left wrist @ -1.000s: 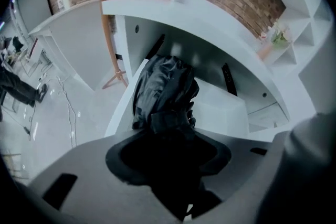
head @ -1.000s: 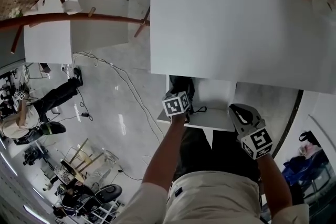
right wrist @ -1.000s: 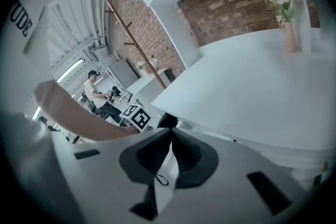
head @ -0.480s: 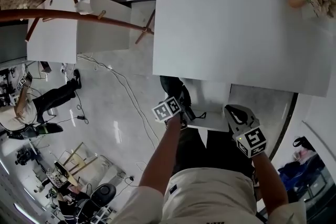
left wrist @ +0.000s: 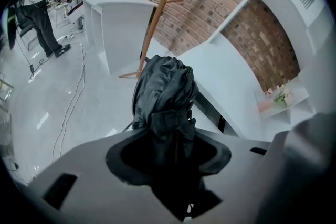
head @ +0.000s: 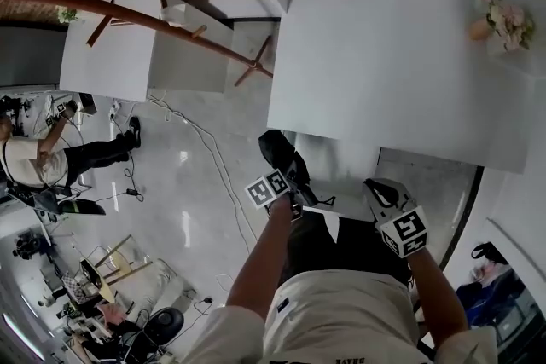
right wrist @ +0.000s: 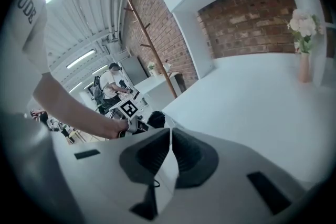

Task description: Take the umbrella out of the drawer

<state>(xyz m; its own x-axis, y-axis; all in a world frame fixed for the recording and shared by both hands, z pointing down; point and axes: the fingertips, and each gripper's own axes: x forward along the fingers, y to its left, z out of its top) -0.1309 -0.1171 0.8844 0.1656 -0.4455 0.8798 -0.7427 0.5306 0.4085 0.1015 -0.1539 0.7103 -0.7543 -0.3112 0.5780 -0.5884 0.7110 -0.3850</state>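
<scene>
light: bright, even | floor (head: 183,183) glare | umbrella (left wrist: 163,97) underexposed | edges fisheye-bent (corners vignetted)

Cream short-sleeved shirt (head: 341,320), a small dark tag (head: 281,305) at the shirt's left hem, black trousers (head: 341,251) just beyond the shirt; ahead of the shirt, grey left gripper (head: 293,176) and right gripper (head: 380,188), each topped by a black-and-white marker cube (head: 267,188)

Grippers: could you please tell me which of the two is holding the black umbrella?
The left gripper: its fingers clamp the folded black umbrella, while the right gripper's fingers meet with no umbrella between them.
</scene>
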